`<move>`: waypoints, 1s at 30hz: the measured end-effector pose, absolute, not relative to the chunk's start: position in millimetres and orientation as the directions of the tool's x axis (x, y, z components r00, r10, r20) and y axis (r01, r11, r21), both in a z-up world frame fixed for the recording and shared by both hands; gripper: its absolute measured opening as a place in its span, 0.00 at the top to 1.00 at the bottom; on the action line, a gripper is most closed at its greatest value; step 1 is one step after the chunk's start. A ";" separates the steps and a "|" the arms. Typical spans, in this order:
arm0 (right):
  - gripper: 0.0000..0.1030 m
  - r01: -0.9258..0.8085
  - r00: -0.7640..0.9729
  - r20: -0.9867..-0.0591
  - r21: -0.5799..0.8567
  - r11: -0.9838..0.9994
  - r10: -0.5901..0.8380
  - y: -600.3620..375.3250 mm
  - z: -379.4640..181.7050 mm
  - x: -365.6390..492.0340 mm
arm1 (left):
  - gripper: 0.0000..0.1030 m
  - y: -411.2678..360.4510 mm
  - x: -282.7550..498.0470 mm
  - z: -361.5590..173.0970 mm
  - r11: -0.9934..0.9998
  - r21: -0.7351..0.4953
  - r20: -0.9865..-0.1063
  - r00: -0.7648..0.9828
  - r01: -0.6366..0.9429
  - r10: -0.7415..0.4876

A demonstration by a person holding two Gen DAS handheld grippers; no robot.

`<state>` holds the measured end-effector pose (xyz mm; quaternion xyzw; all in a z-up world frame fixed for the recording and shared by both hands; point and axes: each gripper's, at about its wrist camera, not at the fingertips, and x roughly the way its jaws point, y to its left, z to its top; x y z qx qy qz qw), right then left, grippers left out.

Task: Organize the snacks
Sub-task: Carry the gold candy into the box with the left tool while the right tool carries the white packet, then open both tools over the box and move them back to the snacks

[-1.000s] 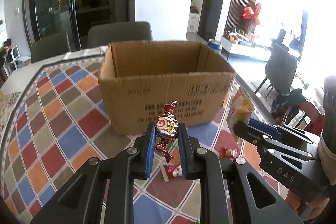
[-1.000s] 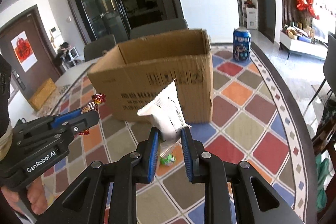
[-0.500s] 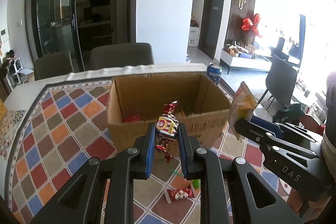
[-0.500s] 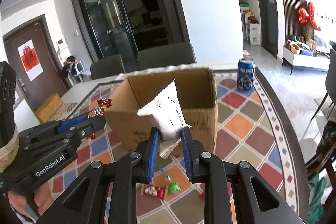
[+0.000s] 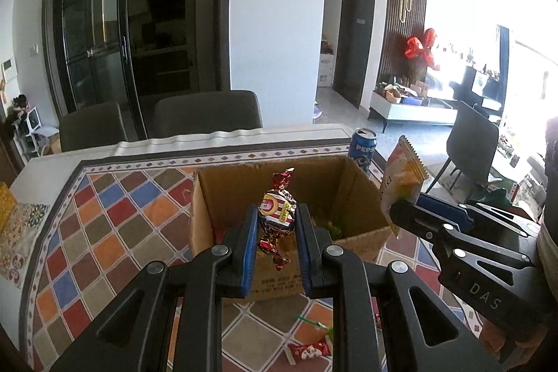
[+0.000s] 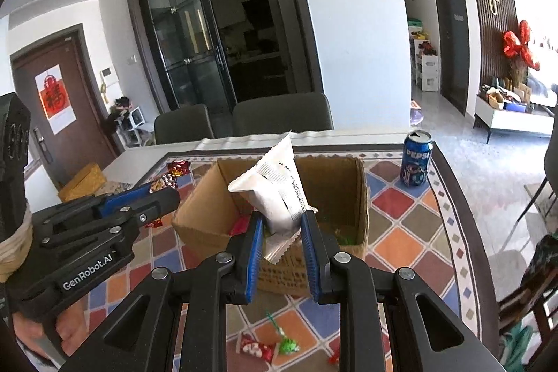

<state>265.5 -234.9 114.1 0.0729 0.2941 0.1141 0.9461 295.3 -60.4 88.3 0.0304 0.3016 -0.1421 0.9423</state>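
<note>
Cardboard forms the open box [image 5: 359, 194] standing on the chequered tablecloth [image 5: 104, 215], with a blue cola can [image 6: 416, 159] behind it. Above its near edge the left gripper [image 5: 275, 225] pinches a red twist-wrapped candy [image 5: 277, 211], and beside it the right gripper [image 6: 280, 229] pinches a white snack packet [image 6: 275, 190]. Loose sweets [image 6: 265, 346] lie on the cloth below.

Brown cardboard box [image 5: 352, 197] floor mostly hidden behind black gripper fingers, small red-wrapped snack [image 5: 308, 351] at lower centre partly covered, box print unreadable
</note>
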 end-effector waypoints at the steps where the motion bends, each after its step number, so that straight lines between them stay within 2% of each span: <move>1: 0.77 -0.176 0.801 -0.540 0.203 0.963 0.260 -234.7 115.5 267.6 | 0.79 -60.5 297.4 88.3 0.958 -0.027 -0.578 0.777 0.286 -0.249; 18: 0.77 -0.174 0.760 -0.609 0.150 0.973 0.229 -227.7 111.3 315.7 | 0.79 -70.2 350.9 83.2 0.965 0.014 -0.642 0.742 0.263 -0.193; 21: 0.76 -0.163 0.757 -0.616 0.145 0.976 0.218 -228.5 111.3 322.2 | 0.63 -72.9 351.2 85.5 0.967 0.048 -0.632 0.757 0.250 -0.164; 22: 0.74 -0.161 0.752 -0.622 0.145 0.976 0.217 -228.7 111.2 323.5 | 0.56 -71.5 350.4 86.5 0.968 0.050 -0.625 0.764 0.244 -0.160; 23: 0.67 -0.160 0.749 -0.627 0.143 0.977 0.214 -228.4 111.6 323.7 | 0.54 -71.1 348.3 87.6 0.969 0.048 -0.621 0.767 0.241 -0.159; 25: 0.60 -0.156 0.756 -0.623 0.127 0.980 0.201 -227.5 113.6 321.7 | 0.53 -68.8 345.4 88.6 0.970 0.040 -0.621 0.766 0.241 -0.165; 30: 0.60 -0.143 0.776 -0.606 0.102 0.984 0.175 -229.4 119.7 308.0 | 0.49 -67.4 330.6 89.0 0.967 0.042 -0.611 0.772 0.252 -0.175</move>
